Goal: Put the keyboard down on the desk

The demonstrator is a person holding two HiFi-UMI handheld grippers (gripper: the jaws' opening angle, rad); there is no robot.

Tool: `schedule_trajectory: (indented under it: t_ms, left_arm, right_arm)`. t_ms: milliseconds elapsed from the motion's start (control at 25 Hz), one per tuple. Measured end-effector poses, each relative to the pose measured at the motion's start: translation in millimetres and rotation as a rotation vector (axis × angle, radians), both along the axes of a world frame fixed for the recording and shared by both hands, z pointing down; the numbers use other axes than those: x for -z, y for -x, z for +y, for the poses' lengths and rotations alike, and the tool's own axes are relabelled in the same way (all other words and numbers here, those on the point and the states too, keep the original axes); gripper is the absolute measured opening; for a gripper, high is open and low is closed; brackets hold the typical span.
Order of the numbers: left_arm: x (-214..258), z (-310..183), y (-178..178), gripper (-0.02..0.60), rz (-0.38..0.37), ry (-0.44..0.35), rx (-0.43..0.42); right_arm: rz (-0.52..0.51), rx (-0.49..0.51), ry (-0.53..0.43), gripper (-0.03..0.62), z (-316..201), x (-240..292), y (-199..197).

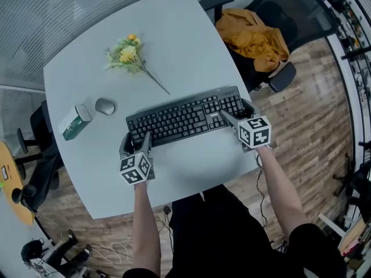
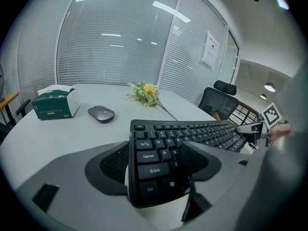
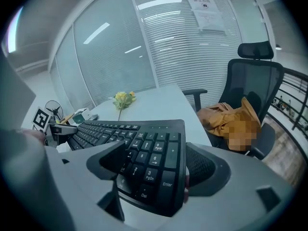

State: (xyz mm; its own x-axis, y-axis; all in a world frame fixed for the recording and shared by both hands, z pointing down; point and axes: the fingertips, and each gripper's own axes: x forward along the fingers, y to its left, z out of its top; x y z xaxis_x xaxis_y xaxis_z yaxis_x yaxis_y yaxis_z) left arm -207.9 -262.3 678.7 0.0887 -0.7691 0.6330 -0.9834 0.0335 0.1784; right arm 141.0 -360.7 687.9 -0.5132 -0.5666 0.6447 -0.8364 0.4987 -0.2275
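Observation:
A black keyboard (image 1: 184, 118) lies slantwise across the near part of the pale desk (image 1: 174, 28). My left gripper (image 1: 136, 144) is shut on the keyboard's left end (image 2: 150, 154), its jaws on either side of the Shift and Ctrl keys. At the number-pad end (image 3: 153, 154), my right gripper (image 1: 236, 114) is shut on it the same way. In both gripper views the keyboard runs away from the jaws toward the other gripper. Whether its underside touches the desk I cannot tell.
Yellow flowers (image 1: 128, 55) lie at the far middle of the desk. A grey mouse (image 1: 105, 106) and a green tissue box (image 1: 75, 121) sit at the left. An office chair with an orange cloth (image 1: 253, 37) stands past the right edge. The desk's near edge runs just behind the grippers.

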Motion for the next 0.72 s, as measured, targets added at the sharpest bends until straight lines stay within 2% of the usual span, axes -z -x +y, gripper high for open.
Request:
schedule_trajectory:
  t_ms: [240, 720]
  left_arm:
    - [-16, -2, 3, 0.336, 0.012, 0.025, 0.012]
    - [-27, -3, 5, 0.336, -0.011, 0.049, 0.012]
  right_arm:
    - [0.007, 0.005, 0.020, 0.402, -5, -15, 3]
    - [0.014, 0.012, 0.019, 0.403, -8, -27, 7]
